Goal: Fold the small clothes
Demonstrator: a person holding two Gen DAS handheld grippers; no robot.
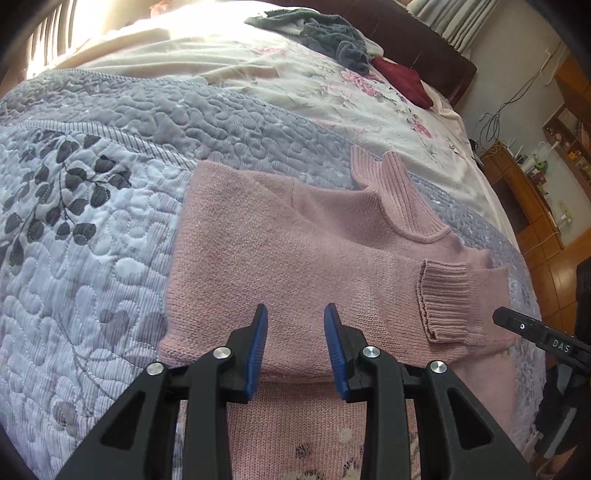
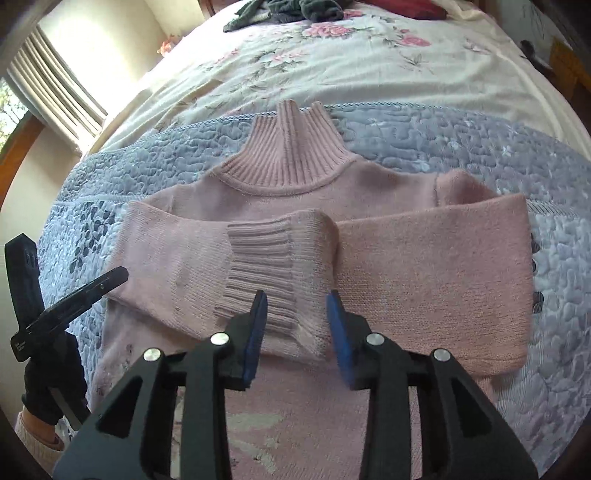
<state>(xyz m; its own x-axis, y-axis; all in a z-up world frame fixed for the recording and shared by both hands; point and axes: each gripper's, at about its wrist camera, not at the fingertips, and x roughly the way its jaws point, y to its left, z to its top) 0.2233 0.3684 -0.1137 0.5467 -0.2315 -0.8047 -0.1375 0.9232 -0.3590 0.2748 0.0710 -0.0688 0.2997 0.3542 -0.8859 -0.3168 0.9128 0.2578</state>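
A small pink knitted sweater (image 1: pixel 280 251) (image 2: pixel 424 273) with a ribbed high collar (image 2: pixel 291 155) lies flat on a grey quilted bedspread. Both sleeves are folded across its chest; the ribbed cuff (image 2: pixel 269 266) (image 1: pixel 447 299) of one sleeve lies on top near the middle. My left gripper (image 1: pixel 295 317) hovers open over the left half of the sweater, with nothing between its blue pads. My right gripper (image 2: pixel 297 302) stands open just above the ribbed cuff, also holding nothing. In the right wrist view the left gripper (image 2: pixel 74 299) shows at the left edge, held by a gloved hand (image 2: pixel 51 384).
The grey quilted bedspread (image 1: pixel 92 258) covers the near part of the bed, a floral cream sheet (image 1: pixel 314 85) the far part. A heap of grey-green clothes (image 1: pixel 317 33) and a dark red cloth (image 1: pixel 402 81) lie at the head end. Wooden furniture (image 1: pixel 524 199) stands right of the bed.
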